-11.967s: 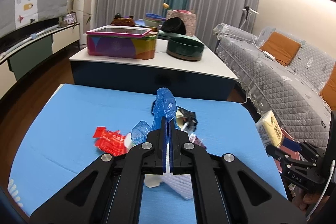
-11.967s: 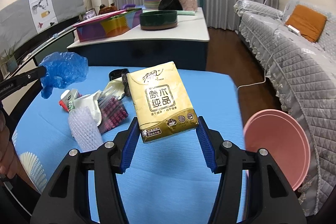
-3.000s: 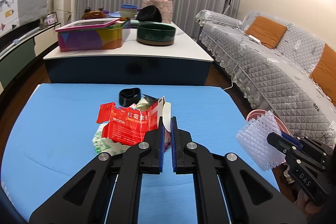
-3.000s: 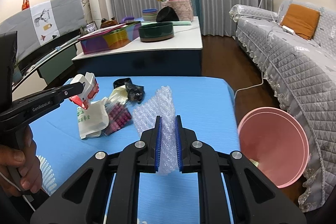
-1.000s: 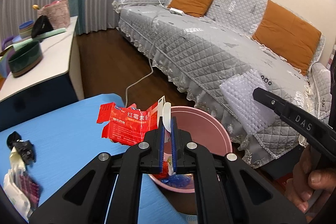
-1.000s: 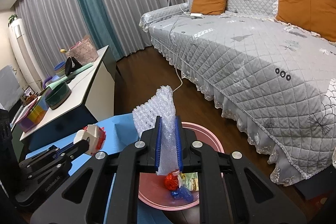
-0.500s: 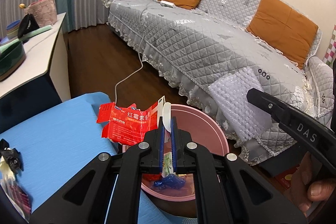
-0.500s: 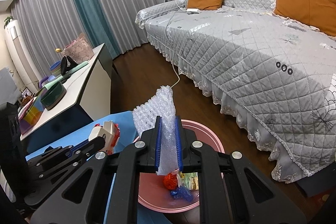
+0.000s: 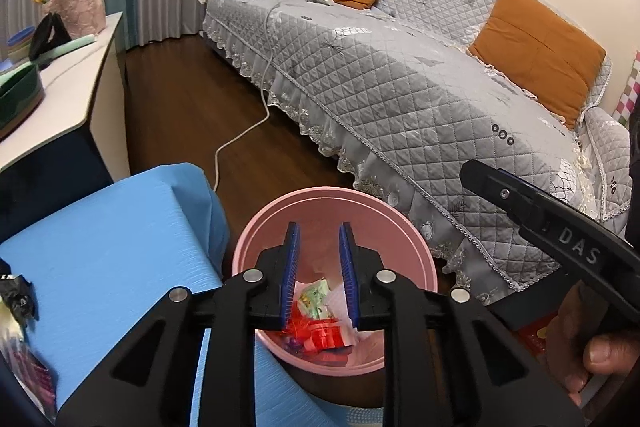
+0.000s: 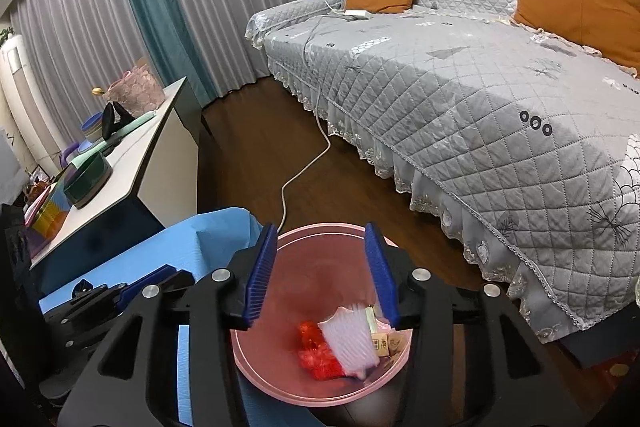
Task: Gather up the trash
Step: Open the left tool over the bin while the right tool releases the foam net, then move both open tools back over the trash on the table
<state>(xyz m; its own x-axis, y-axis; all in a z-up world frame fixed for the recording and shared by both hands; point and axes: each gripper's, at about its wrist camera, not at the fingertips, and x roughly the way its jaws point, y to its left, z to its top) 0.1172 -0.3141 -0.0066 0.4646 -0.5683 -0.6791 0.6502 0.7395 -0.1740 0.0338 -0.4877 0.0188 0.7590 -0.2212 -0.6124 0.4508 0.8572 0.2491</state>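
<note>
My left gripper (image 9: 318, 232) hangs over the pink bin (image 9: 332, 193). Its jaws are opening and nothing is between them. The red wrapper (image 9: 320, 337) lies in the bin on other trash. My right gripper (image 10: 320, 232) hovers over the same bin (image 10: 316, 279), its jaws also opening around empty air. Below it the white bubble wrap (image 10: 352, 339) is dropping onto the red wrapper (image 10: 316, 351). In the left wrist view one of the right gripper's fingers (image 9: 532, 207) reaches in from the right. The left gripper (image 10: 160, 279) shows at lower left in the right wrist view.
The bin stands on the floor by a corner of the blue table (image 9: 100, 247). A black wrapper (image 9: 16, 295) lies at the table's left edge. A grey quilted sofa (image 9: 420, 87) fills the right. A white cable (image 10: 304, 167) crosses the wood floor beside a white-topped counter (image 10: 132, 155).
Both grippers have opened. The red wrapper has left the left jaws and the bubble wrap the right jaws, and both have fallen into the bin. The left gripper sank slightly toward the bin.
</note>
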